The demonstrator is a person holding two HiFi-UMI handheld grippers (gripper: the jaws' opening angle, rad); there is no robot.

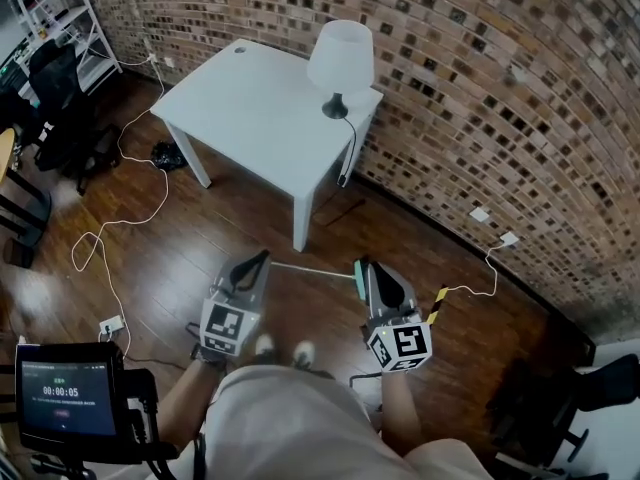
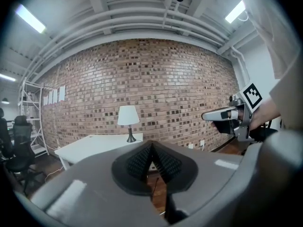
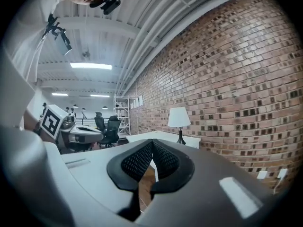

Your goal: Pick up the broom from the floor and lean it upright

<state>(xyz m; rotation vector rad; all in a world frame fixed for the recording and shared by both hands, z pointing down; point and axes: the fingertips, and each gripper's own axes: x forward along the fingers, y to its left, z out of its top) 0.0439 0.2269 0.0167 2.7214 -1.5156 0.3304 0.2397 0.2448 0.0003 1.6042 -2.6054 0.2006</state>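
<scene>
The broom [image 1: 310, 269] lies on the dark wood floor just in front of the person's feet. Only its thin pale handle shows, running from left to right toward a teal piece [image 1: 357, 279] beside the right gripper. A yellow-and-black striped piece [image 1: 438, 304] pokes out to the right of that gripper. My left gripper [image 1: 262, 256] is held above the floor left of the handle, with its jaws shut [image 2: 151, 146] and nothing between them. My right gripper [image 1: 362, 264] hangs over the handle's right end, jaws shut [image 3: 152, 143] and empty. Both point toward the brick wall.
A white table [image 1: 250, 108] with a white lamp [image 1: 340, 60] stands against the brick wall [image 1: 480, 88] ahead. White cables [image 1: 130, 208] trail over the floor at left, near black office chairs [image 1: 50, 98] and a shelf [image 1: 60, 8]. A small timer screen [image 1: 62, 390] sits at bottom left.
</scene>
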